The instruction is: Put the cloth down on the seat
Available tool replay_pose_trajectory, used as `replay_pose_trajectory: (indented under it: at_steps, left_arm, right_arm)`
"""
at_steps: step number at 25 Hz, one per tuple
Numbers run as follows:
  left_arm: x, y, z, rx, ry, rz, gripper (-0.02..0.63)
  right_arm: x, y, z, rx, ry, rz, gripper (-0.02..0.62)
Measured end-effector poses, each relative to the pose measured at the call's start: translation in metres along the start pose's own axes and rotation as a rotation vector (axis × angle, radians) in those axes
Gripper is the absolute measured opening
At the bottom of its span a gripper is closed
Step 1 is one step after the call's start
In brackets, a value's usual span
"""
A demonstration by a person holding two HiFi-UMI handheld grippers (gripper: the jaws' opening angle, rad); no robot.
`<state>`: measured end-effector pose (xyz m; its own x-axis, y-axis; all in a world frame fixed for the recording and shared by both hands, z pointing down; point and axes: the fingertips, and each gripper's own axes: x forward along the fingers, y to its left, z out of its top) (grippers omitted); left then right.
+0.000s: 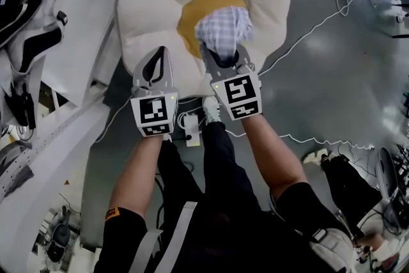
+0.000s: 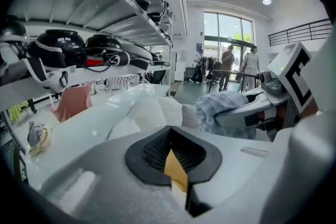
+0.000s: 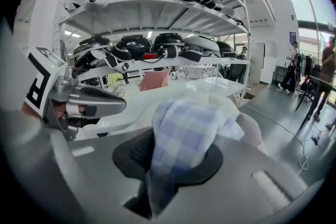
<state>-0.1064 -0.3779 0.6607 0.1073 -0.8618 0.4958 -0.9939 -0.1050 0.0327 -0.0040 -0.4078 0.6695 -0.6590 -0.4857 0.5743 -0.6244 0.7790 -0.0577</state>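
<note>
Grey floor [image 1: 345, 86] strewn with cables [image 1: 311, 30] is seen beneath a flower-shaped seat [image 1: 150, 16]. The checked cloth [image 1: 222, 27] is clamped in the right tool [image 1: 221, 52] over the seat's yellow centre [image 1: 190, 19]. The left tool [image 1: 161, 52], at the seat's near edge, is closed on nothing.

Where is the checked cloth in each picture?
Head view: checked cloth top centre, over the flower cushion's yellow middle, in the right gripper.
Left gripper view: cloth right of centre, pinched by the right gripper.
Right gripper view: cloth dead centre, between its own jaws.
Shared landmark: the flower cushion's pale petals behind the cloth.
</note>
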Motion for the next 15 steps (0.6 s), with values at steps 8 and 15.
replay_pose_trajectory:
  at_steps: [8,15]
  left_arm:
    - [0.042,0.026,-0.061,-0.019,0.043,0.026,0.002]
    - [0.067,0.033,-0.106,-0.062,0.06,0.011,0.002]
  right_arm:
    - [0.079,0.005,-0.056,-0.021,0.059,0.043,0.092]
    - [0.139,0.011,-0.107,-0.02,0.119,0.054,0.098]
